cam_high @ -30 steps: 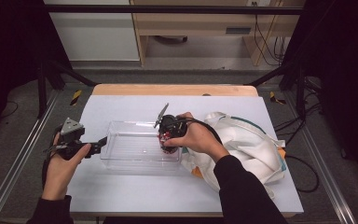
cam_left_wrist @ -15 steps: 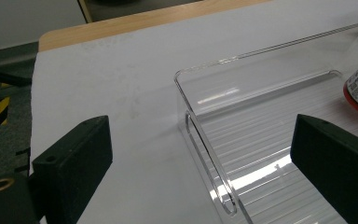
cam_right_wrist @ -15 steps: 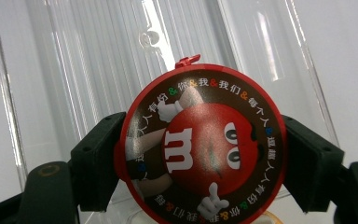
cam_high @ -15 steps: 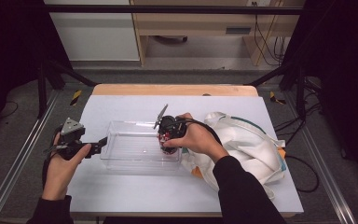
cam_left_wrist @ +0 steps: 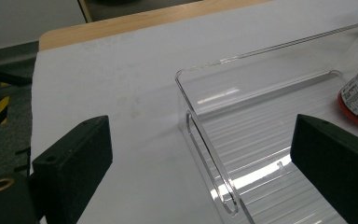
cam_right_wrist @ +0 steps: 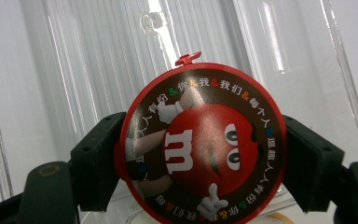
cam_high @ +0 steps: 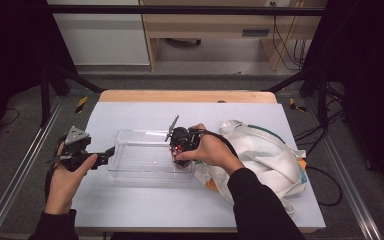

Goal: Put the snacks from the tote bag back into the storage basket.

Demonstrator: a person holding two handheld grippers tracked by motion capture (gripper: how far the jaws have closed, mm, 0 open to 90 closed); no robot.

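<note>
While the bench (cam_high: 130,210) carries the clear tray (cam_high: 140,150), the left tool (cam_high: 111,152), jaws spread, straddles its end wall; the right tool (cam_high: 177,156) is clenched on the candy tub (cam_right_wrist: 200,144) inside it. Lower it flat, then let go.

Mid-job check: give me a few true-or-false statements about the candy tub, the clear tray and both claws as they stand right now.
1. The right claw grips the red-lidded candy tub by its sides. True.
2. The candy tub is over the white tote bag. False: it is over the right end of the clear tray.
3. The left claw is clamped on the tray's end wall. False: its jaws stand wide open, one either side of that wall.
4. The tote bag lies on the table to the right of the tray. True.
5. The tray is turned upside down. False: it sits open side up on the white table cover.
</note>
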